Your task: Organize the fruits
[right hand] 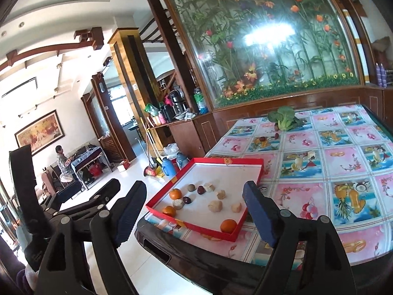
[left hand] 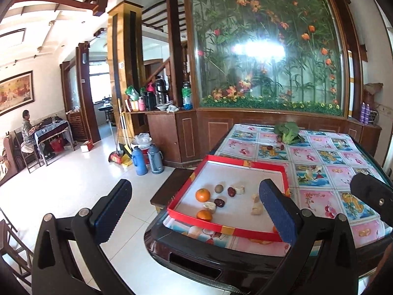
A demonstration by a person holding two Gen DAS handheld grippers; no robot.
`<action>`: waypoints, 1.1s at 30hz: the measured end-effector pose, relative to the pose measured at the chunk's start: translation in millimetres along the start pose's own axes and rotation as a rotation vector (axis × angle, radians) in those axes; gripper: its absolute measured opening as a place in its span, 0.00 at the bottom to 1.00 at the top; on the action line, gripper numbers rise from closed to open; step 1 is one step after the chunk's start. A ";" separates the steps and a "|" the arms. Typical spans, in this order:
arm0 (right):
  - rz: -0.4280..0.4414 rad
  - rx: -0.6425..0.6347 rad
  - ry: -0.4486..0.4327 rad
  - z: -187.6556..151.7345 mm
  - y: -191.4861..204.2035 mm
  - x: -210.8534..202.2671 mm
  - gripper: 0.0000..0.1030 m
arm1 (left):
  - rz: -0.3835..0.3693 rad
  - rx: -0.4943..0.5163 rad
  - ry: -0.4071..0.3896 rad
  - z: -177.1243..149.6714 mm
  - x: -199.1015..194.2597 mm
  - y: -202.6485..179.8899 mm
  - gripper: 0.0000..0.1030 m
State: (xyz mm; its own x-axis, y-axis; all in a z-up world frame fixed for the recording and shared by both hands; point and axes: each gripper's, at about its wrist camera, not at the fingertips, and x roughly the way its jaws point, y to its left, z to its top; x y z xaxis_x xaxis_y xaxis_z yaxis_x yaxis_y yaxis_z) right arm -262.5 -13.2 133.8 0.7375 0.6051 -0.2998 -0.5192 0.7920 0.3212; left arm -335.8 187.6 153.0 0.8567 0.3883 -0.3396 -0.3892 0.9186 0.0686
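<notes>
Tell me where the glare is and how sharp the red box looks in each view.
Left wrist view: white glare on the glass panel, red box fairly sharp, edges bent by the fisheye. Right wrist view: same glare on the panel, box also sharp.

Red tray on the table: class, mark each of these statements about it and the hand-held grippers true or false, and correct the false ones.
1. The red tray holds three oranges. True: one, another, a third by the near right corner.
2. The leafy green vegetable lies inside the tray. False: it lies on the tablecloth at the far end, outside the tray.
3. The right hand-held gripper is open and empty. True.
4. The left hand-held gripper grips an orange. False: its jaws stand apart with nothing between them.
5. The tray sits at the table's far edge. False: it sits at the near left corner.
</notes>
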 end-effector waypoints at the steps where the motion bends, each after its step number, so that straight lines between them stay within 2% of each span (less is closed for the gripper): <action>1: 0.003 -0.017 -0.006 -1.3 3.2 -2.1 0.79 | 0.007 -0.006 -0.003 -0.6 -0.9 3.5 1.00; 4: 0.016 -0.056 -0.018 -0.8 10.5 -3.1 0.80 | 0.013 -0.003 0.001 -1.8 -1.3 8.1 1.00; 11: 0.019 -0.050 -0.031 -1.0 14.7 -4.5 0.80 | 0.028 0.050 -0.004 -5.4 -7.0 6.4 1.00; 20: -0.003 -0.116 -0.059 -4.6 27.5 -9.7 0.81 | 0.027 0.041 0.006 -5.4 -6.8 5.1 1.00; 33: -0.017 -0.147 -0.060 -9.2 33.0 -10.5 0.82 | 0.043 0.024 0.022 -8.7 -1.0 8.2 1.00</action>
State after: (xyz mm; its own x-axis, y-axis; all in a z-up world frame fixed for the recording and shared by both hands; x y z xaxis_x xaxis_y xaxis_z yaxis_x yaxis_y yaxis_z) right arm -291.3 7.4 139.3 0.7689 0.5891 -0.2485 -0.5608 0.8080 0.1805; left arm -342.8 194.1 145.7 0.8312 0.4264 -0.3568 -0.4172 0.9025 0.1065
